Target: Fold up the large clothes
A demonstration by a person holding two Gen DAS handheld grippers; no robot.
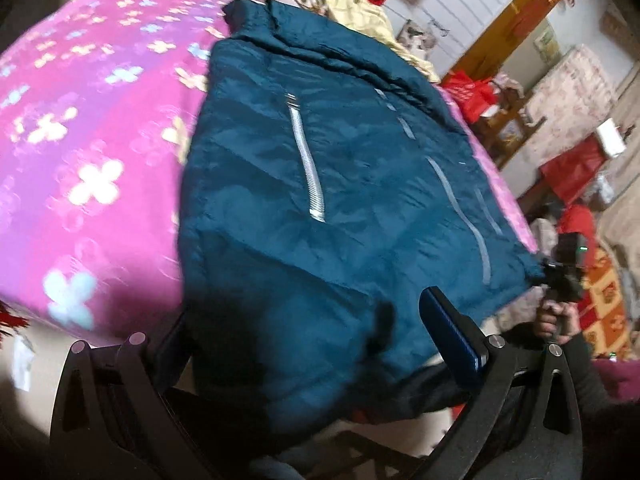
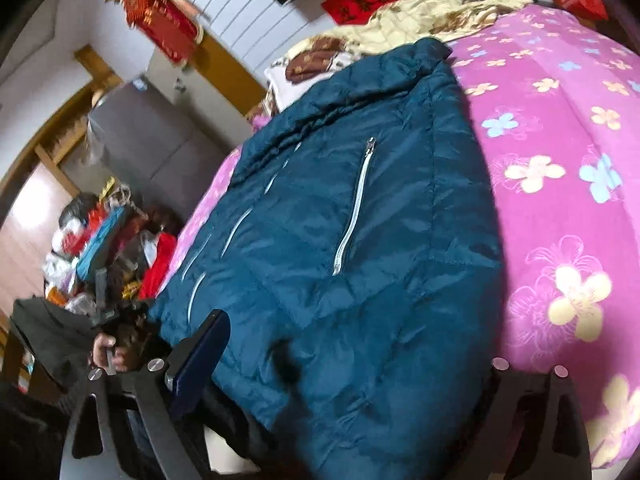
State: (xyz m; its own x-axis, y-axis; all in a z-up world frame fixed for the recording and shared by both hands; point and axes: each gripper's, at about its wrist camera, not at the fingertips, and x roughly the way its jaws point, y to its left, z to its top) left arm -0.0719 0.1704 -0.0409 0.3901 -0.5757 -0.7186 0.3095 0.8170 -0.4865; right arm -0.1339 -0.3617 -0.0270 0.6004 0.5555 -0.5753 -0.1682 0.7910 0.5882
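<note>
We see a dark teal padded jacket (image 1: 320,184) spread flat on a bed covered by a pink flowered quilt (image 1: 92,128), its collar toward the far end and its hem hanging over the near edge toward us. A silver pocket zipper (image 1: 308,168) runs down the front panel, and the main zipper (image 1: 460,208) lies along the side nearer the room.

Our left gripper (image 1: 304,344) has its 2 fingers set wide apart on either side of the jacket's hem; the blue-padded finger (image 1: 452,336) shows clear of the cloth, while the other is hidden behind the fabric, so we cannot tell whether it touches. Our right gripper (image 2: 352,356) also stands wide, the hem draped between its fingers, and nothing is pinched between them.

In the right wrist view, the same jacket (image 2: 360,220) fills the middle, with the quilt (image 2: 560,140) to its right. A yellow blanket (image 2: 420,20) is bunched at the head of the bed. Each view catches the person's other hand (image 2: 108,354) gripping a handle beside the bed.
</note>
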